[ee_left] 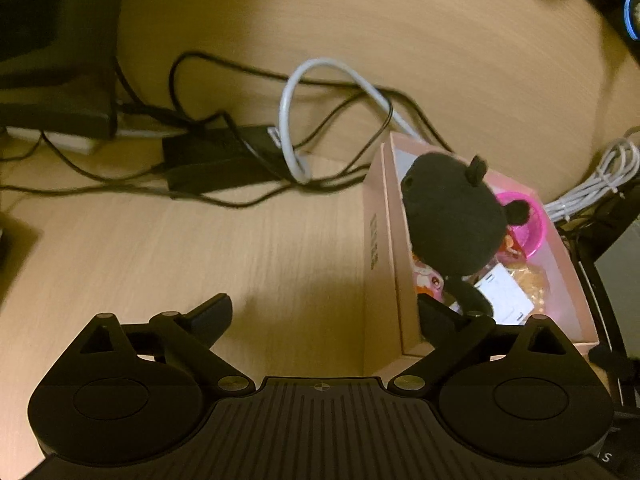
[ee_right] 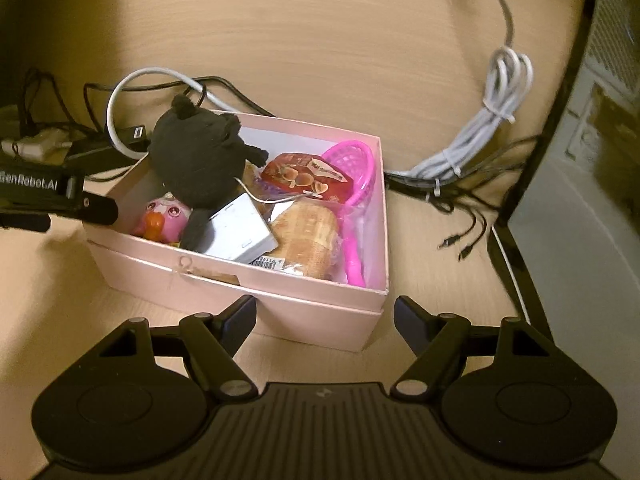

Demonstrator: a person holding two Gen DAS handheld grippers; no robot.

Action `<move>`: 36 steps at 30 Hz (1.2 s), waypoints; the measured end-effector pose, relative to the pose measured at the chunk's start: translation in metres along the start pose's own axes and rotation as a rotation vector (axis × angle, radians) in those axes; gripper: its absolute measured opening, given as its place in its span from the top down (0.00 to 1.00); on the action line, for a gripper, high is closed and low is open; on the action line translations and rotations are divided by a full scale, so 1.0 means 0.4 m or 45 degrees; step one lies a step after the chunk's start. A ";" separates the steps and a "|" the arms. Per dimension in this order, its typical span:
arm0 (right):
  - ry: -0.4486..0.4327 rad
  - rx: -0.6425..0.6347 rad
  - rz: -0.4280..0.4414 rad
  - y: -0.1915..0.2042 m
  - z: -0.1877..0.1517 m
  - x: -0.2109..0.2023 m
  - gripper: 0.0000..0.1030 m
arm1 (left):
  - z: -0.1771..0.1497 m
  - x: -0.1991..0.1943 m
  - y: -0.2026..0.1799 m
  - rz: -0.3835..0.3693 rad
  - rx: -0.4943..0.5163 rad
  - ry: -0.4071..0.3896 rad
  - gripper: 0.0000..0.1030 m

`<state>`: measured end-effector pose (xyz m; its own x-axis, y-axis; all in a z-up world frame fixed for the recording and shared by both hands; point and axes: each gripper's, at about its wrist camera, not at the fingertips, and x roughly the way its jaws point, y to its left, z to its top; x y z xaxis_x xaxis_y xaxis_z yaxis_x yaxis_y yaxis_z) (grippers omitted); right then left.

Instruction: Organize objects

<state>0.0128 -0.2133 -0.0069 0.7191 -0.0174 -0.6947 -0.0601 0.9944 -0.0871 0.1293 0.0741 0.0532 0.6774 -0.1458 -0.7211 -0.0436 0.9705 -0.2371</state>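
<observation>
- Inside the pink box (ee_right: 320,312) on the desk (ee_right: 320,40): black plush (ee_right: 196,164), snacks, pink toys (seemingly everything gathered).
- Left gripper (ee_left: 324,316) and right gripper (ee_right: 324,320): jaws apart, empty.

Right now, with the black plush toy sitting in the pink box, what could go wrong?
1. The black plush toy is piled high above the pink box rim and might topple out.
2. The open left gripper straddles the box wall; pulling back carelessly could drag the box.
</observation>
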 end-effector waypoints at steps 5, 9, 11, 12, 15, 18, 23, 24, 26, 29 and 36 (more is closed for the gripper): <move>0.063 0.084 0.035 -0.022 -0.067 -0.052 0.15 | -0.047 -0.131 0.006 0.006 0.026 -0.196 0.04; 0.153 0.177 0.080 -0.028 -0.149 -0.098 0.02 | -0.149 -0.186 -0.002 -0.067 0.142 -0.107 0.04; 0.158 0.220 0.086 -0.023 -0.184 -0.125 0.00 | -0.218 -0.200 -0.011 -0.081 0.222 -0.045 0.04; 0.162 0.226 0.081 -0.017 -0.200 -0.137 0.00 | -0.251 -0.205 -0.013 -0.078 0.251 -0.019 0.04; 0.174 0.200 0.051 0.007 -0.239 -0.161 0.00 | -0.325 -0.213 -0.006 -0.065 0.279 0.050 0.04; 0.176 0.163 0.007 0.035 -0.274 -0.170 0.00 | -0.368 -0.216 -0.005 -0.037 0.322 0.055 0.04; 0.127 0.218 -0.043 0.035 -0.291 -0.186 0.00 | -0.388 -0.222 -0.012 -0.004 0.355 0.013 0.04; 0.110 0.225 -0.051 0.034 -0.294 -0.187 0.00 | -0.394 -0.218 -0.016 0.011 0.365 -0.003 0.04; 0.094 0.227 -0.055 0.033 -0.300 -0.190 0.00 | -0.410 -0.215 -0.028 0.046 0.384 -0.031 0.04; 0.093 0.210 -0.039 0.030 -0.296 -0.187 0.00 | -0.420 -0.210 -0.035 0.079 0.367 -0.074 0.03; 0.044 0.133 0.033 0.015 -0.298 -0.181 0.00 | -0.431 -0.194 -0.057 0.156 0.295 -0.176 0.03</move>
<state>-0.1223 -0.2185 -0.0422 0.6940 0.0070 -0.7199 -0.0050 1.0000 0.0049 -0.0487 0.0303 0.0022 0.7715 -0.0125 -0.6361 0.0269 0.9996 0.0130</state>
